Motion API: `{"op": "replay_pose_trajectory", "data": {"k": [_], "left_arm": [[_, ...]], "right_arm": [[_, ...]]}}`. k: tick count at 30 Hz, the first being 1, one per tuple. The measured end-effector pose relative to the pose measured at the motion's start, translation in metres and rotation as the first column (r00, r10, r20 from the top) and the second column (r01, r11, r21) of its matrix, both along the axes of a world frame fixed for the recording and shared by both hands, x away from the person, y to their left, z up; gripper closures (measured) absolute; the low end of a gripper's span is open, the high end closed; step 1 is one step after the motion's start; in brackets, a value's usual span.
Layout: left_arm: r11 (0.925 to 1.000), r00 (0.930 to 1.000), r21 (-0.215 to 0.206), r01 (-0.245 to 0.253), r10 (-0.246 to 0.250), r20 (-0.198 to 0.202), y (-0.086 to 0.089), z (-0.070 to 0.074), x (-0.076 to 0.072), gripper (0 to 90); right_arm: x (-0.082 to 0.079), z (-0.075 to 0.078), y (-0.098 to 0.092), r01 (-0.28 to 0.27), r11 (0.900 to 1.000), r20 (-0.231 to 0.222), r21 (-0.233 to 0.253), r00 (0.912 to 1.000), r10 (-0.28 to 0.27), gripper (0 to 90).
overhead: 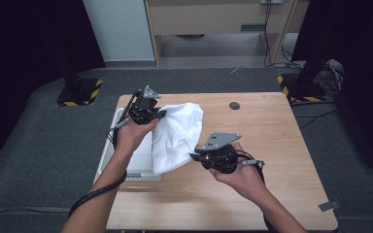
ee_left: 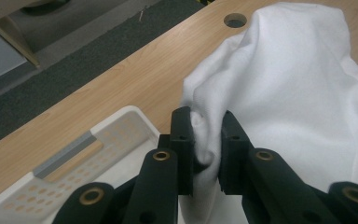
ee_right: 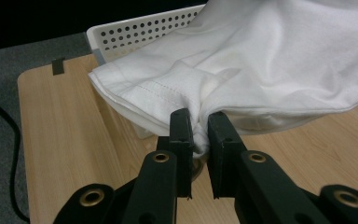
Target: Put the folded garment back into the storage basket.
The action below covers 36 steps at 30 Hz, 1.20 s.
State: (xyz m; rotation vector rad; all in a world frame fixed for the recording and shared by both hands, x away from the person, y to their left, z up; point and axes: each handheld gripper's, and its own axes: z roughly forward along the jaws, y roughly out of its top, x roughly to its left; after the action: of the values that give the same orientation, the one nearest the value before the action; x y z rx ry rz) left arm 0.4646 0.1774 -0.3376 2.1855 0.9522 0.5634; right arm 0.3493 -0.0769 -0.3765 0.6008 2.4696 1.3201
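Bare table (overhead: 272, 131) lies right of the cloth (overhead: 177, 136), pinched by left tool (overhead: 161, 114) and right tool (overhead: 194, 156).

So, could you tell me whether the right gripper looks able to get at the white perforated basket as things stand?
Probably not directly: the right gripper is shut on the white cloth, which drapes across the basket between them.

Both grippers black: left gripper (overhead: 161, 114), right gripper (overhead: 194, 156). Each has a grey three-cornered plate on top, brass-ringed pivots, black cable trailing. Forearms bare, no sleeves.
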Motion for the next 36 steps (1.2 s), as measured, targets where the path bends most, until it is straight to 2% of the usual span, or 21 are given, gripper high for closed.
{"op": "replay_pose_trajectory", "data": {"k": [22,36], "left_arm": [[0.9997,0.9998,-0.008,-0.021,0.021,-0.002,0.023,-0.003,0.005,79.8],[0.9994,0.9994,0.005,-0.033,0.033,-0.003,0.035,0.0,0.006,79.9]], "right_arm": [[0.009,0.001,0.02,-0.01,1.0,0.001,-0.01,0.9999,0.01,81.6],[0.013,0.001,0.034,-0.024,1.0,0.0,-0.004,0.9997,0.024,81.6]]}}
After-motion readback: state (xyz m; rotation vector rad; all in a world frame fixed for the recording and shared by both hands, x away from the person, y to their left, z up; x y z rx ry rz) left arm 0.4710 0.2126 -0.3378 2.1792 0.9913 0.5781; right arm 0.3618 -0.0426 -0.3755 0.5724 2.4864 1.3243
